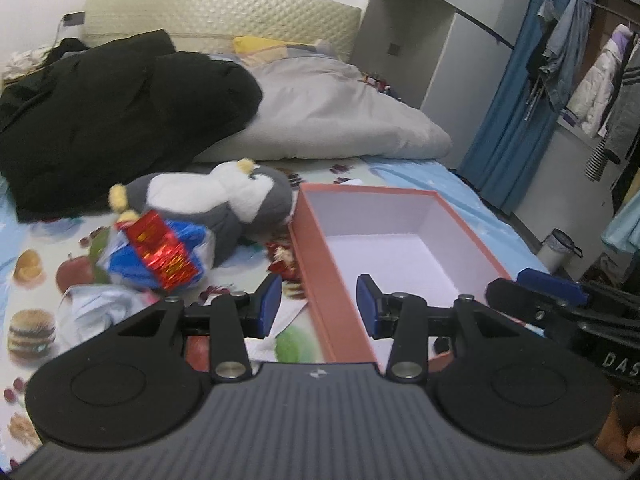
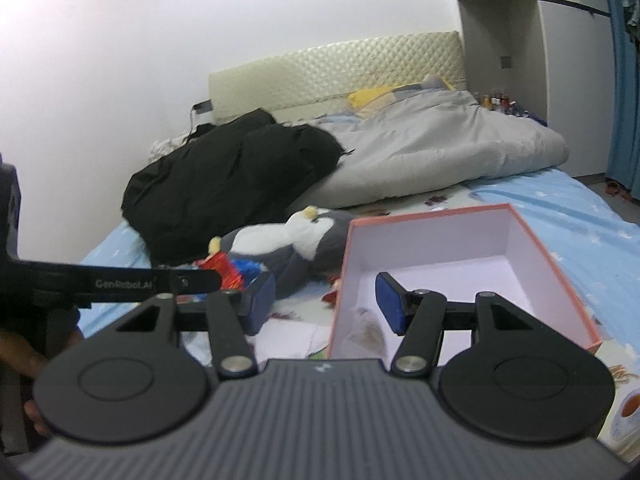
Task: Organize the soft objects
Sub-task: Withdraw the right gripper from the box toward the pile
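A grey and white plush penguin (image 1: 224, 200) lies on the bed left of an open orange box (image 1: 320, 280) with a white inside. A red foil and blue bundle (image 1: 160, 256) lies against the penguin's front. My left gripper (image 1: 318, 306) is open and empty, straddling the box's left wall near its front corner. My right gripper (image 2: 326, 302) is open and empty over the left wall of the box (image 2: 560, 276). The penguin (image 2: 296, 240) and the bundle (image 2: 228, 270) lie beyond its left finger.
A black coat (image 1: 112, 120) and a grey duvet (image 1: 340, 112) are piled behind the toys. A crumpled bag (image 1: 104, 304) and white paper (image 1: 280, 312) lie on the fruit-print sheet. The right gripper's body (image 1: 560, 304) shows beside the box. Clothes (image 1: 592, 68) hang at the right.
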The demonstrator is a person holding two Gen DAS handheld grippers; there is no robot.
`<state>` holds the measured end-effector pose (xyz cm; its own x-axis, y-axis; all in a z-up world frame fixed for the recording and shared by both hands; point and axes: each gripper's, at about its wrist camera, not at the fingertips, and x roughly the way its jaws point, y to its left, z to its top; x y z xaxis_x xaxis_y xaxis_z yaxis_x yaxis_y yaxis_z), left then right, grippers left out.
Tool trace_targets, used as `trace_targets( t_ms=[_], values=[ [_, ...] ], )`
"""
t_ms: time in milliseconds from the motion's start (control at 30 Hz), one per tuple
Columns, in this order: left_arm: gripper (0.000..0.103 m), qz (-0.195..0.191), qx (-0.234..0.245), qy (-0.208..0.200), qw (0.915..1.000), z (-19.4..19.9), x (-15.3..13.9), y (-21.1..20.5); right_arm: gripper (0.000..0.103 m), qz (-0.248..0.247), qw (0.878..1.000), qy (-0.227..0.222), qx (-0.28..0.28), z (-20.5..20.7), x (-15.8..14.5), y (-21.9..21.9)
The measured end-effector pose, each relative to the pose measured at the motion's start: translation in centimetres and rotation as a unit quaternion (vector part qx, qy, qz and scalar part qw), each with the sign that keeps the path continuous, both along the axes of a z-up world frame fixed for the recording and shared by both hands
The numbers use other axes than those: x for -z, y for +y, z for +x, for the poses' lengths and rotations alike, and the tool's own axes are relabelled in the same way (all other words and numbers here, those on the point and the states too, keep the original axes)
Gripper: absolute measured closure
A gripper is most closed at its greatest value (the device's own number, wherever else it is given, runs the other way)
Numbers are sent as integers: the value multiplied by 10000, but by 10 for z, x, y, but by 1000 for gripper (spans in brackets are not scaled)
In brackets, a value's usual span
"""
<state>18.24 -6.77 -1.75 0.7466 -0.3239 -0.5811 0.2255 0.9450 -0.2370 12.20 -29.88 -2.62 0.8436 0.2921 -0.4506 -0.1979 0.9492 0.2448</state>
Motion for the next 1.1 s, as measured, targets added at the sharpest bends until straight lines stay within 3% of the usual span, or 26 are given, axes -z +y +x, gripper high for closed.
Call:
trace_targets(
  t_ms=[467,767,867,1100],
  values=[
    [56,-112,-763,482,9959,-42,43,38,44,155,9987,472,-132,-29,39,22],
    [55,-37,-889,604,9942,-71,63,56,44,98,9975,662,-243,-52,55,40],
    [49,43,-871,602,9944,-79,71,63,44,91,9976,644,-245,-59,58,49],
    [48,-152,-1183,773,9898,-79,100,94,44,-125,9962,735,-445,-58,74,72]
  ],
)
